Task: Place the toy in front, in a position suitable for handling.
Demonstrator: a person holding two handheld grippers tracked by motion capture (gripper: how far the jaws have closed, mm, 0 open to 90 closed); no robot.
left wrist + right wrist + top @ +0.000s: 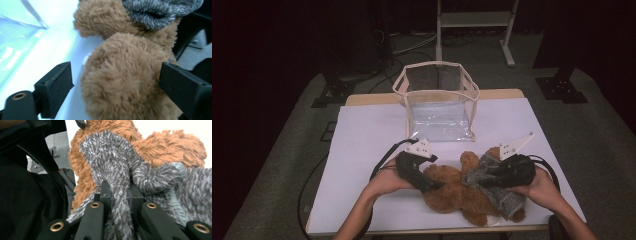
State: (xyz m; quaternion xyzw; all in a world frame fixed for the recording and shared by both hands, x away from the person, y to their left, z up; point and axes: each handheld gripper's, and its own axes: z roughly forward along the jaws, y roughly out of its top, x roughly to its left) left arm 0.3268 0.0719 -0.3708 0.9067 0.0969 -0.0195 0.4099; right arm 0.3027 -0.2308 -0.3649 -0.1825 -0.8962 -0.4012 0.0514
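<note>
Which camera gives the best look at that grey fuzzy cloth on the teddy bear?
The right gripper view: the grey fuzzy cloth is close up, pinched between the right gripper jaws. The high view shows it small, draped over the teddy bear; the left gripper view catches its edge.

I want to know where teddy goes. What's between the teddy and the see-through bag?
Just bare white tabletop between the teddy and the bag, seen from the high view.

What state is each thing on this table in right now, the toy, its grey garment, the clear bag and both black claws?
Teddy bear: lying on the table.
Grey garment: partly on the bear, pinched.
Clear bag: upright, open.
Left gripper: open around the bear.
Right gripper: shut on the garment.
</note>
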